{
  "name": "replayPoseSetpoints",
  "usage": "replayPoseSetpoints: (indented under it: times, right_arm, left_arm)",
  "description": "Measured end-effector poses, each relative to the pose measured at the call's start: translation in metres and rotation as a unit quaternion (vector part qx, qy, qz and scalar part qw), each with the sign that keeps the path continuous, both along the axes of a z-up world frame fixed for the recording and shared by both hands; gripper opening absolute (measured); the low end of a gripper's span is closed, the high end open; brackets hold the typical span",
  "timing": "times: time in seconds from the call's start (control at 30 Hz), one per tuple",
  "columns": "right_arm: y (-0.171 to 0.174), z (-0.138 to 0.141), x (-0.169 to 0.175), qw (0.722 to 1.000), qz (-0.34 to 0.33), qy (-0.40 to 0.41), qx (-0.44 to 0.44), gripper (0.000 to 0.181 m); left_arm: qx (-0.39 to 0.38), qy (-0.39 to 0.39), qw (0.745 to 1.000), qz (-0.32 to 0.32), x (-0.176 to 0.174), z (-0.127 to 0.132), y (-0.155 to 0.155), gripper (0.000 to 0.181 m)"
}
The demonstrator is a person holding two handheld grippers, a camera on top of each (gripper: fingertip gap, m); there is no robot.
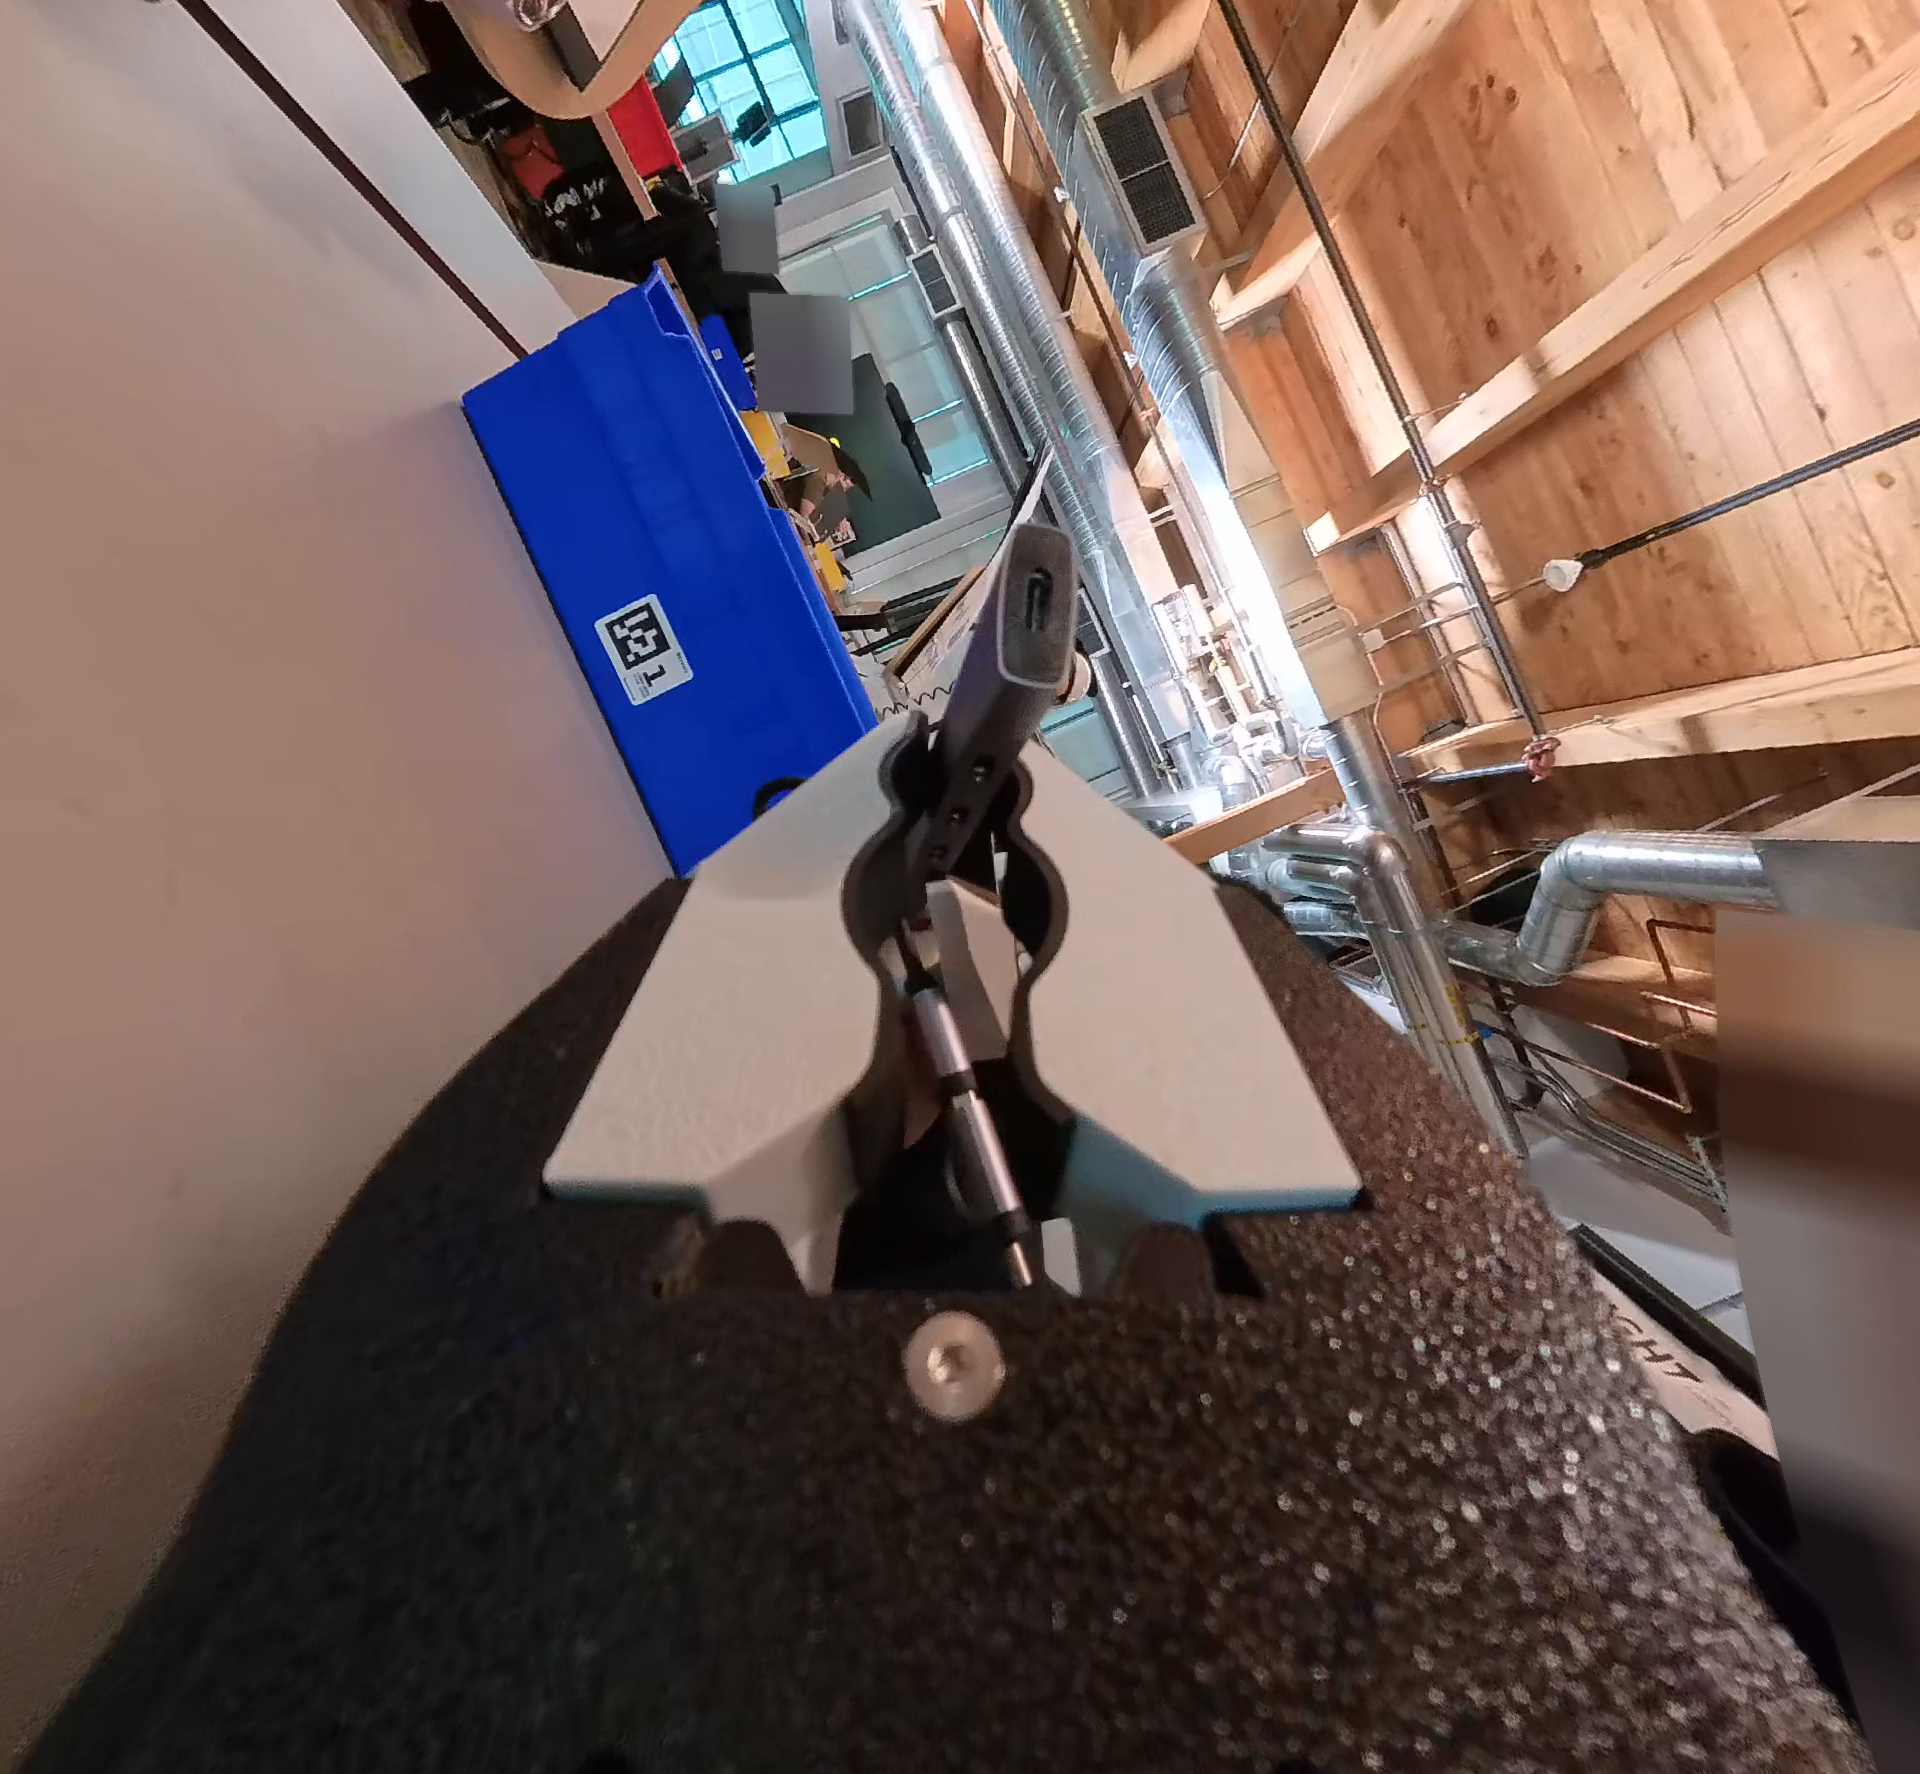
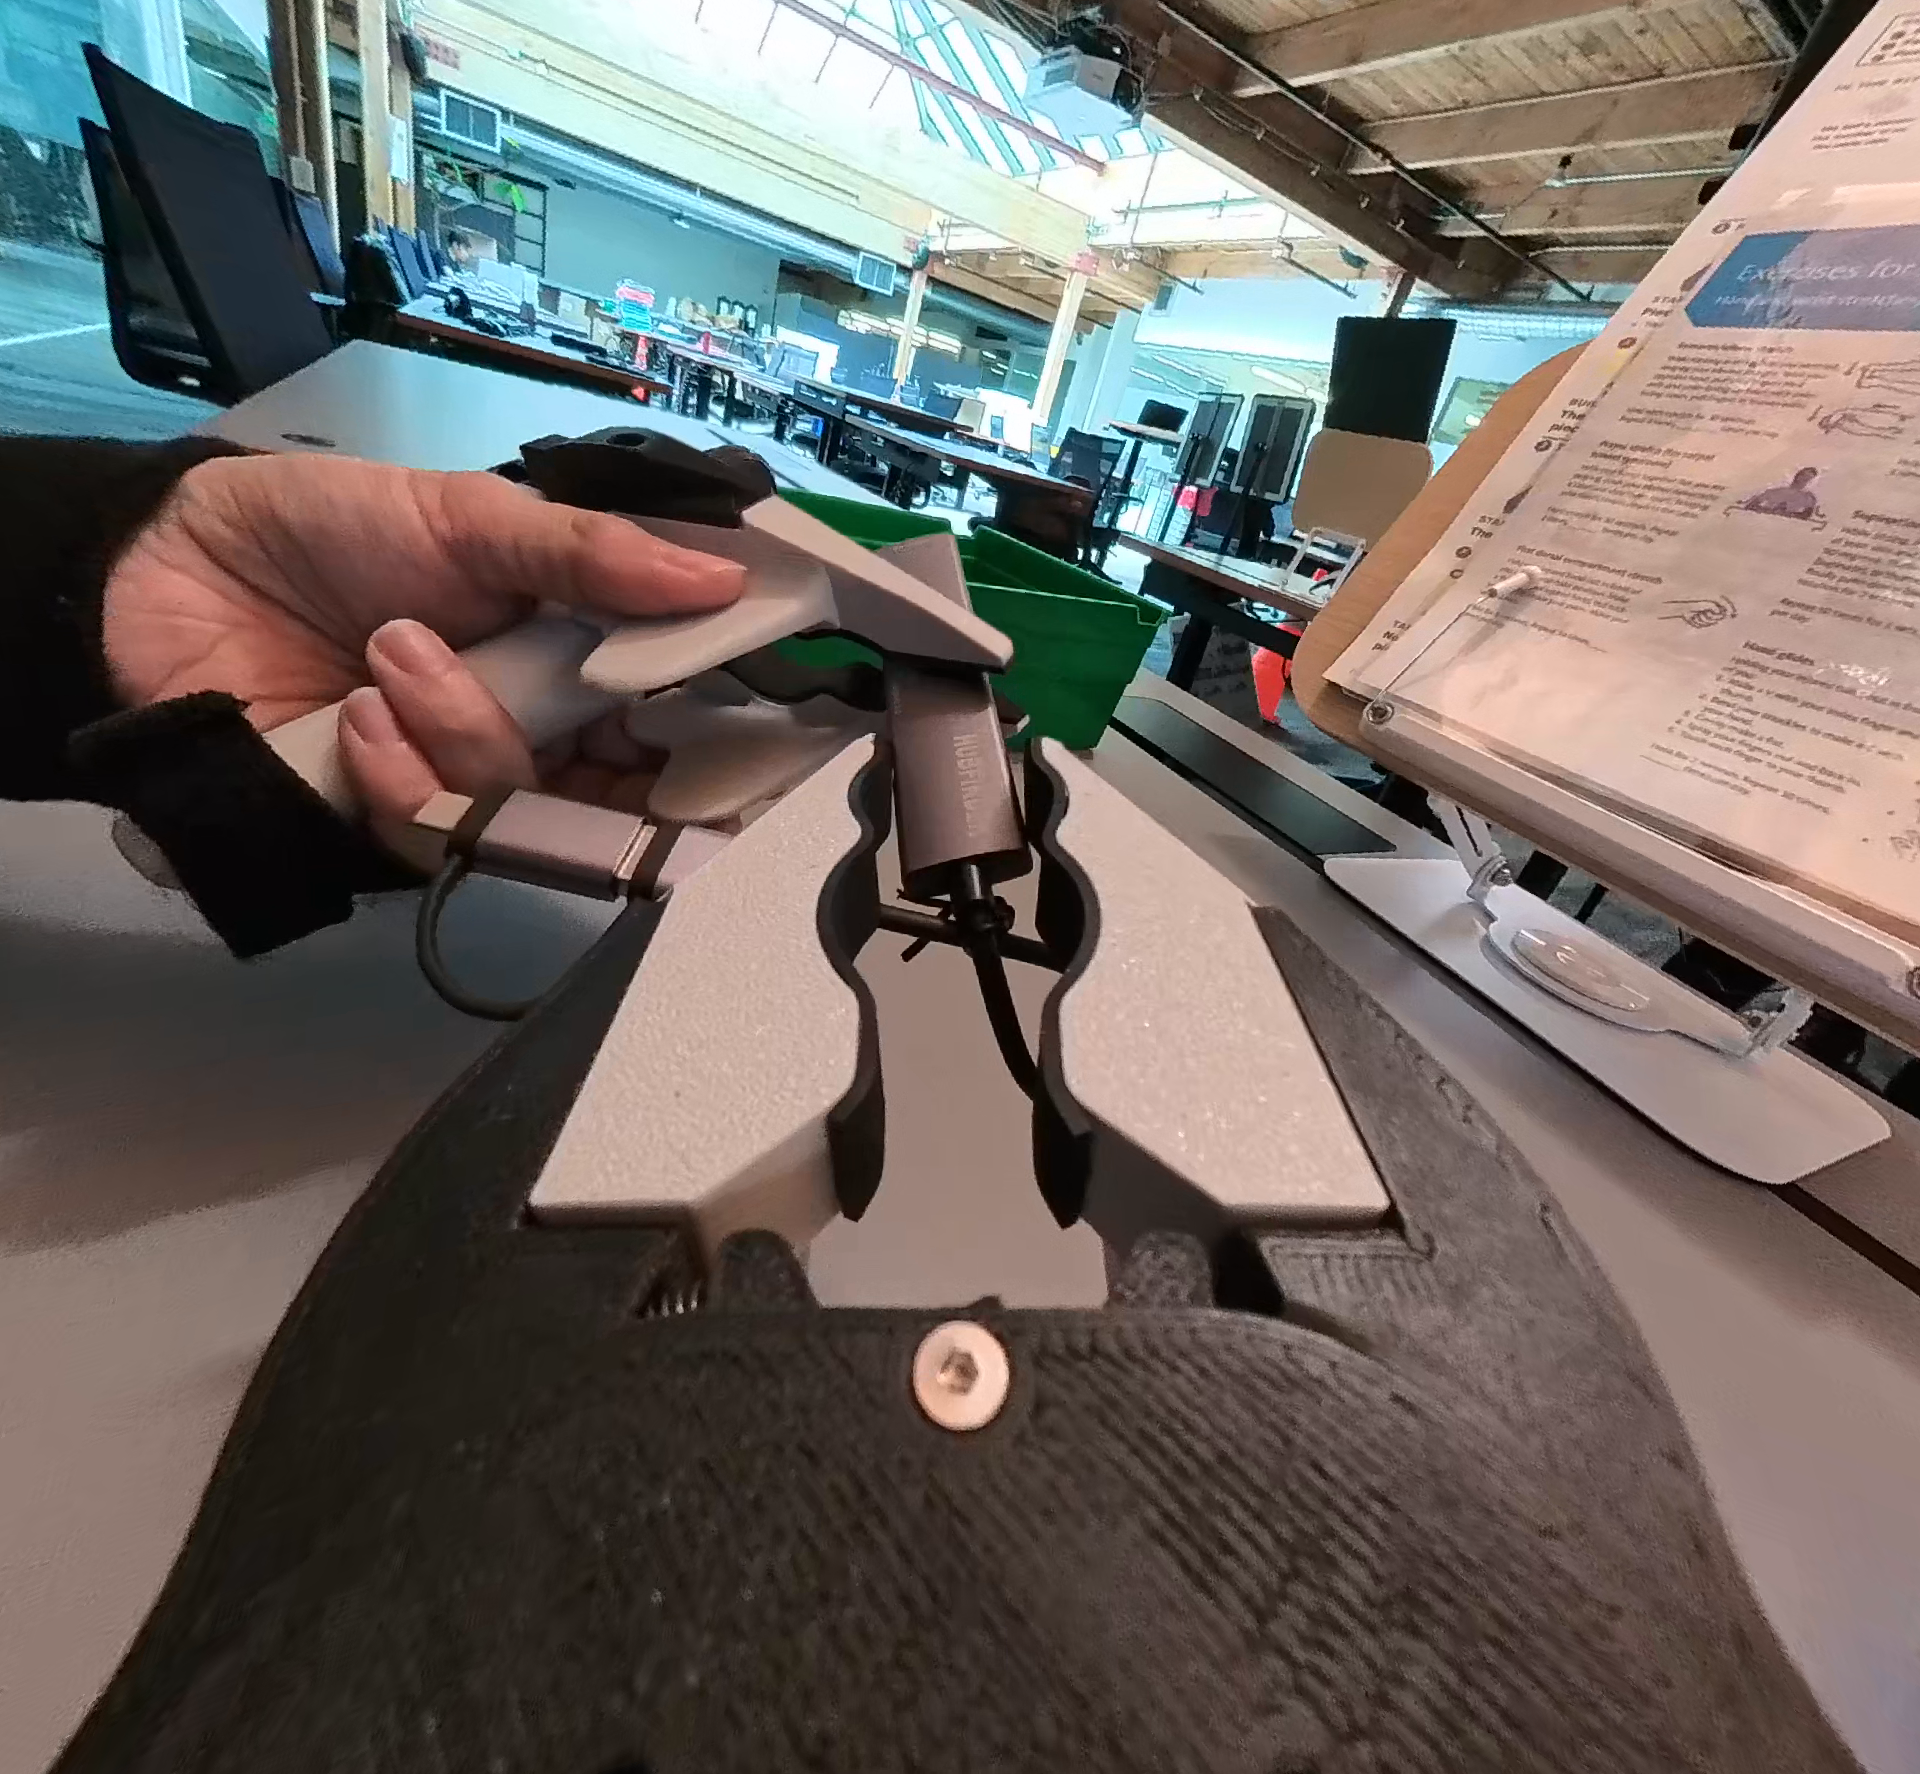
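Observation:
A grey metal hub (image 1: 1023, 623) with a port in its end sticks out of my left gripper (image 1: 956, 768), which is shut on its thin sides. In the right wrist view a hand (image 2: 416, 581) holds that left gripper (image 2: 914, 623), clamped on the hub's upper part. My right gripper (image 2: 956, 779) has its jaws close against both sides of the hub's lower end (image 2: 961, 820), where a black cable (image 2: 997, 986) comes out. The cable's grey plug (image 2: 551, 841) lies under the hand's fingers.
A blue bin (image 1: 665, 602) with a square marker stands on the white table (image 1: 260, 581). A green bin (image 2: 1070, 644) sits behind the grippers. A tilted stand with a printed sheet (image 2: 1662, 581) is at the right, on a metal foot (image 2: 1558, 1049). My left and right fingertips are right by each other.

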State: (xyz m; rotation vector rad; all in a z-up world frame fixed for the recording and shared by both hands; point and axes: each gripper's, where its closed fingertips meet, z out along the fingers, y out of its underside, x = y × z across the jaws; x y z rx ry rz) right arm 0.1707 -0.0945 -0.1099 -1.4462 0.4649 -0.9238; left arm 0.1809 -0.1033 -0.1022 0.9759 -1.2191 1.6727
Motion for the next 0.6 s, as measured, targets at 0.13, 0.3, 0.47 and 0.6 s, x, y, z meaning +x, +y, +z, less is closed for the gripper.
replayPoseSetpoints:
  times: [0.13,0.3,0.47,0.6]
  right_arm:
    - [-0.0008,0.0002,0.0007,1.000,-0.004,-0.009,-0.002,0.023]
    - [-0.0011,0.0010,0.0027,0.998,-0.025,-0.053,-0.037,0.025]
    - [-0.0004,0.0023,0.0025,0.993,-0.029,-0.093,-0.068,0.025]
    - [0.0000,0.0052,0.0013,0.993,-0.019,-0.103,-0.059,0.025]
  left_arm:
    - [-0.008,0.017,1.000,0.002,0.0009,0.0010,-0.0009,0.009]
    - [-0.018,0.046,0.999,0.006,0.0037,0.0002,0.0000,0.010]
    - [-0.023,0.061,0.998,0.001,0.0019,0.0036,0.0010,0.011]
    - [-0.024,0.057,0.998,-0.010,-0.0006,0.0082,0.0010,0.012]
